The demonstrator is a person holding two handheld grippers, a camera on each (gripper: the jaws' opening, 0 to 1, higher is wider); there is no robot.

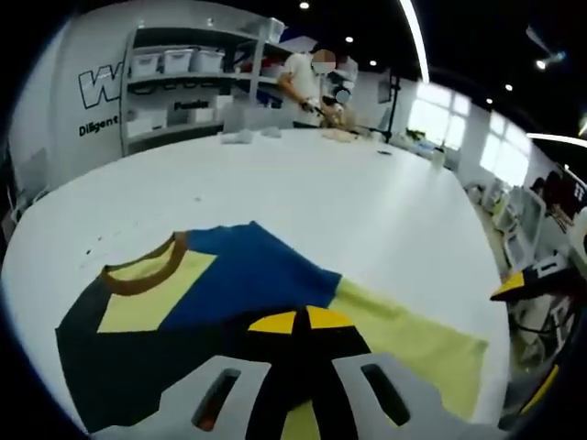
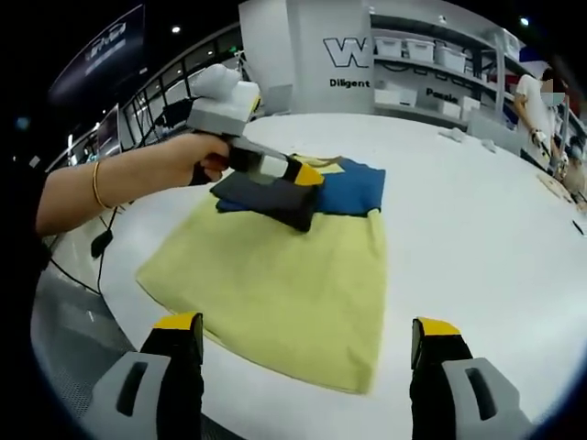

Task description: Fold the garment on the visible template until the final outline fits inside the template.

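A shirt (image 1: 248, 275) with yellow, blue and black panels and a brown collar (image 1: 138, 275) lies flat on the white table (image 1: 321, 183). My left gripper (image 1: 295, 321) has its yellow tips pressed together, shut on a black part of the shirt. In the right gripper view a hand holds that left gripper (image 2: 307, 176) over a dark fold (image 2: 266, 197) lying across the blue chest. The shirt's yellow body (image 2: 284, 275) spreads toward my right gripper (image 2: 307, 335). That gripper is open, with nothing between its jaws, just above the near hem.
Shelves with white bins (image 1: 179, 64) stand behind the table's far end, where a person (image 1: 307, 78) works. The table edge (image 2: 101, 275) runs close on the left, with floor and cables below. White table (image 2: 477, 220) stretches to the right of the shirt.
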